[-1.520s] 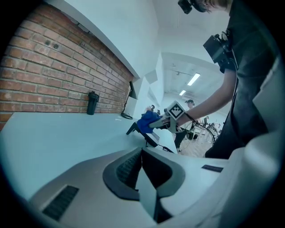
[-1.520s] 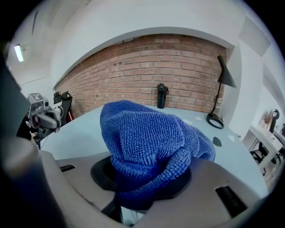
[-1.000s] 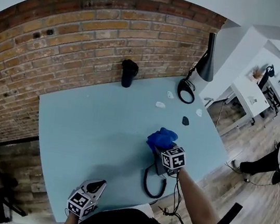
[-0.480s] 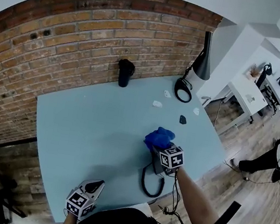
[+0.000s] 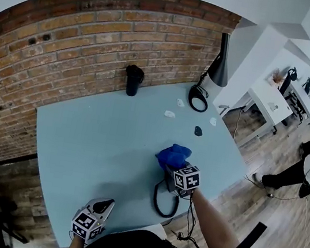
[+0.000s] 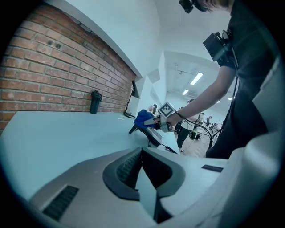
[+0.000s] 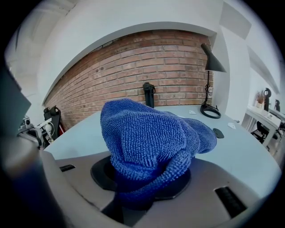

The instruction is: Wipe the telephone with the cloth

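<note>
Right claw (image 5: 177,166) clenches the bunched cloth (image 5: 173,154), the telephone (image 6: 149,133) directly beneath its tips; left claw (image 5: 102,204), closed on nothing, lies well apart to its left.

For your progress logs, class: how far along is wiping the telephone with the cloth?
Done: the blue cloth is clamped in the right tool. In hand: that tool holds the cloth at the telephone's far end. Left: wiping along the telephone; the left tool sits shut and empty near the table's front edge.
</note>
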